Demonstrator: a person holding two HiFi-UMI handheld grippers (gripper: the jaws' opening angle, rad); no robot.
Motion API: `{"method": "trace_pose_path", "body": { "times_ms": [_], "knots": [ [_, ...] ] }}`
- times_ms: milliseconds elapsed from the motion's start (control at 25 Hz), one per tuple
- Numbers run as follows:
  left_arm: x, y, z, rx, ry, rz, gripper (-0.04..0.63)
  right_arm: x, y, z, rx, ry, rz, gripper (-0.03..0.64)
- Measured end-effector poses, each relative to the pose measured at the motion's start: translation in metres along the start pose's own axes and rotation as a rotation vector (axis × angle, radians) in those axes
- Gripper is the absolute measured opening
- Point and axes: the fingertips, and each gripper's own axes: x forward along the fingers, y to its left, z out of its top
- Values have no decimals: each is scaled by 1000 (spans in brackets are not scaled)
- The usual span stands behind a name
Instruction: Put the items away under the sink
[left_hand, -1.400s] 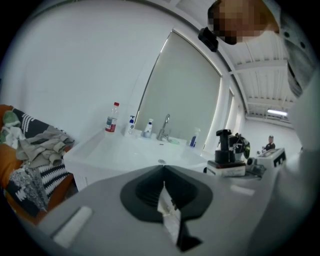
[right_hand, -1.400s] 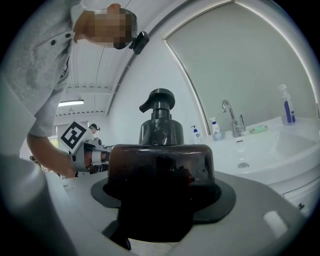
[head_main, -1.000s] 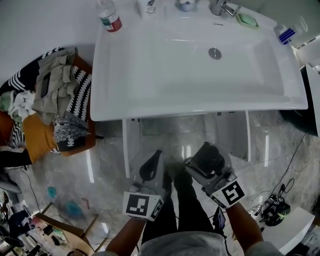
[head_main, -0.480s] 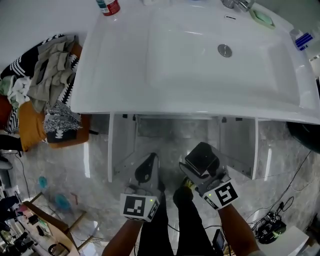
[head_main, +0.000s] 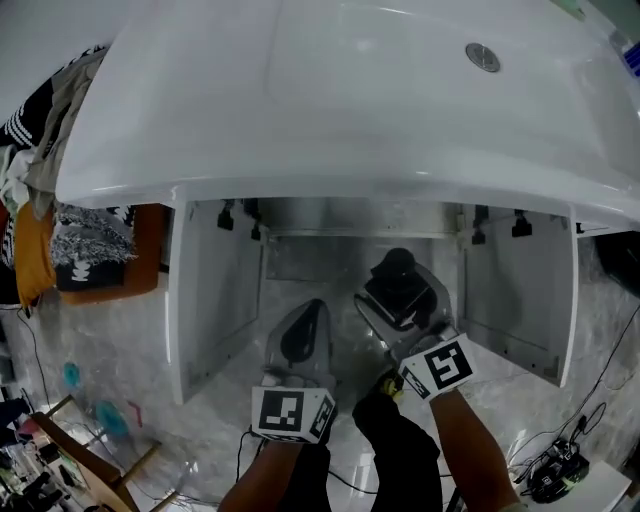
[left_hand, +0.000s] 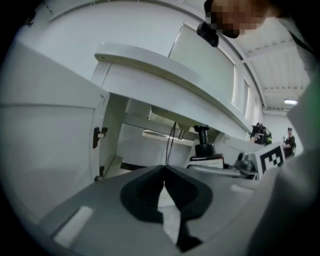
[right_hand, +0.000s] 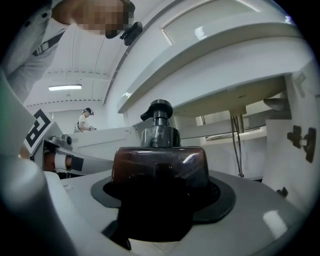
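Note:
A dark brown pump bottle (head_main: 398, 284) is held in my right gripper (head_main: 402, 300), whose jaws are shut on its body. In the right gripper view the bottle (right_hand: 160, 162) fills the middle, pump head up, with the gripper (right_hand: 160, 195) clamped round it. My left gripper (head_main: 303, 322) is beside it to the left, shut with nothing between its jaws (left_hand: 165, 172). Both point into the open cabinet (head_main: 350, 255) under the white sink (head_main: 330, 110). The bottle (left_hand: 202, 146) also shows in the left gripper view, to the right.
The cabinet's left door (head_main: 215, 295) and right door (head_main: 520, 295) both stand open. A thin hose (right_hand: 235, 147) hangs inside under the basin. A basket of laundry (head_main: 90, 250) stands on the floor at the left. Cables (head_main: 560, 465) lie at lower right.
The view has dropped lower and closer, so the cabinet's inside now shows. Both grippers have moved forward toward the opening, the right one still carrying the bottle.

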Motion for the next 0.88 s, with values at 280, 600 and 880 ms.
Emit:
{"method": "trace_pose_path", "body": {
  "times_ms": [280, 600, 880],
  "knots": [
    [70, 30, -50, 35, -53, 19, 11, 55, -39, -57, 20, -87, -55, 367],
    [141, 66, -81, 40, -168, 2, 11, 124, -93, -124, 0, -175, -129, 367],
    [170, 95, -69, -2, -284, 24, 11, 196, -134, -164, -99, -148, -210, 368]
  ]
}}
